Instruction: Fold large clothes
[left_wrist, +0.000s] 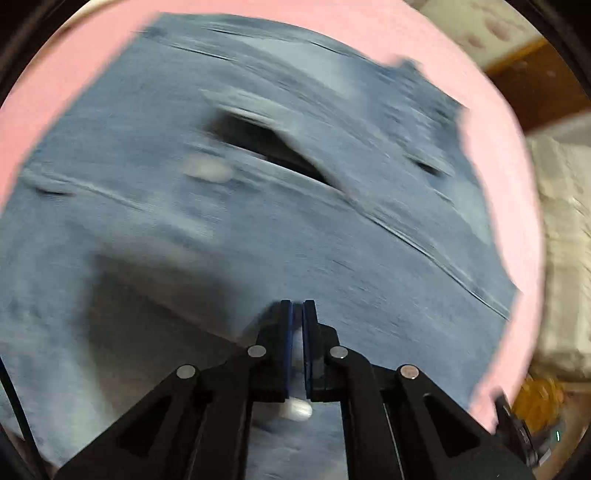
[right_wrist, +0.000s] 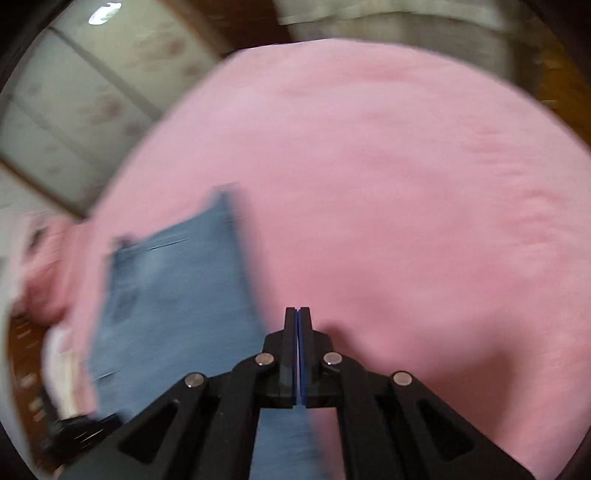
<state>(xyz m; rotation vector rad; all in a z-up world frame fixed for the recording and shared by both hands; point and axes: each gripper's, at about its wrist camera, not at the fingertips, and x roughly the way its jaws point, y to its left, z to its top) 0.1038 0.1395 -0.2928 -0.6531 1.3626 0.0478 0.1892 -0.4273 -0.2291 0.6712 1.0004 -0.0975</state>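
Across the pink bedcover (right_wrist: 406, 166) lie the jeans (left_wrist: 258, 221), at nine o'clock of the right gripper (right_wrist: 297, 314); both it and the left gripper (left_wrist: 297, 306) are closed, empty, so the fold could slump unpinned.

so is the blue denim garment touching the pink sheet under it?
Touching. The right wrist view shows the blue denim garment lying flat on the pink sheet, with no gap at its edges.

Faded blue denim garment (left_wrist: 258, 229), lighter worn patches. Plain pink cloth surface (right_wrist: 406, 184) beneath. Black gripper fingers (left_wrist: 286, 332), blue pads. Pale panels with faint reddish floral print (right_wrist: 92, 92).
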